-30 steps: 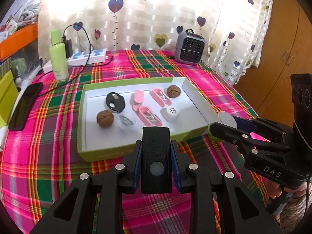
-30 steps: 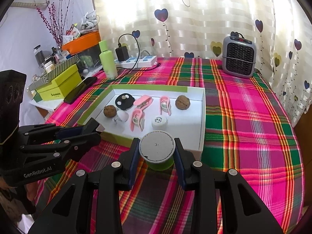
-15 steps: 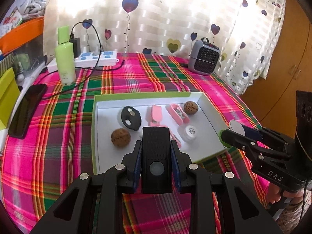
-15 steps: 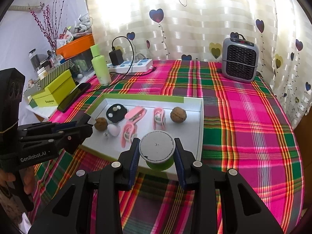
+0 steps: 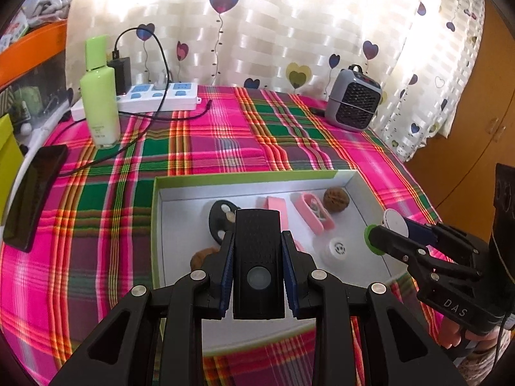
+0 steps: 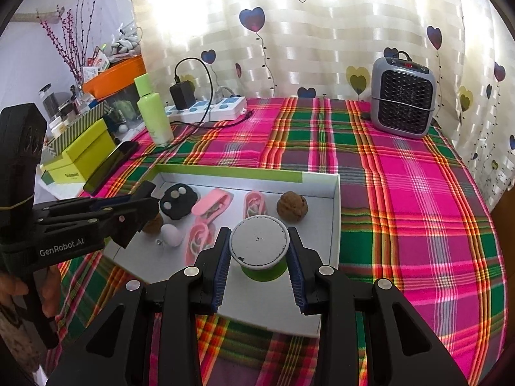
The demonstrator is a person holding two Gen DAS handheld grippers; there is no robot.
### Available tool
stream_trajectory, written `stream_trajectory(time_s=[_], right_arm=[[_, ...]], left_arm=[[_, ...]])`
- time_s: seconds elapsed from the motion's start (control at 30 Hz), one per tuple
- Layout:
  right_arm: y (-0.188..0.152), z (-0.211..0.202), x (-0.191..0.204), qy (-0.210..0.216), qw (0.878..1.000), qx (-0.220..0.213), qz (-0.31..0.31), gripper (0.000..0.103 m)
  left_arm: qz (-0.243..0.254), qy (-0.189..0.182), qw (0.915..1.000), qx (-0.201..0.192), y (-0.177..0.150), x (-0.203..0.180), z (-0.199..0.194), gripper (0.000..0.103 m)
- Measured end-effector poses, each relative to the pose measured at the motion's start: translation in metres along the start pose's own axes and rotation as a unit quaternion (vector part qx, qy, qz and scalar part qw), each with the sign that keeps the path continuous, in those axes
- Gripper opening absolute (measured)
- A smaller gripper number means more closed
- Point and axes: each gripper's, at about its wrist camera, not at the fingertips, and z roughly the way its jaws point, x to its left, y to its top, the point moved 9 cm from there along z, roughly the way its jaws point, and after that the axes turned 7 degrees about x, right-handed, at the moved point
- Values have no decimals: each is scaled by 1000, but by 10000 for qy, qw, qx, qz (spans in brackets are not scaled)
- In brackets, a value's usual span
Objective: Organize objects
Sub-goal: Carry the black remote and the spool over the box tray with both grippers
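Observation:
A green-rimmed white tray (image 5: 257,177) (image 6: 334,199) lies on the plaid cloth and holds walnuts (image 5: 335,200) (image 6: 292,207), pink clips (image 5: 312,217) (image 6: 212,205), a black disc (image 5: 219,218) (image 6: 178,200) and a small white cap (image 5: 337,248). My left gripper (image 5: 257,254) is shut on a black rectangular device (image 5: 257,257), held over the tray's near left part. My right gripper (image 6: 259,251) is shut on a green spool with a white top (image 6: 259,243) over the tray's near right part; it also shows in the left wrist view (image 5: 386,234).
A green bottle (image 5: 99,103), a power strip (image 5: 154,98) with cables and a black phone (image 5: 32,189) lie at the left. A grey heater (image 5: 352,101) (image 6: 402,106) stands at the back right. Yellow-green boxes (image 6: 80,154) sit at the far left.
Both grippers have moved forward from in front of the tray to over its near part, each still holding its object.

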Motion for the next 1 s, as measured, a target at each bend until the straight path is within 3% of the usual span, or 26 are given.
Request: stream_trajectory(time_s=[1.0], right_arm=[[6,36,-18,17,9997,226,124,35]], left_arm=[[-22,-21,9996,279,10,-1,39,25]])
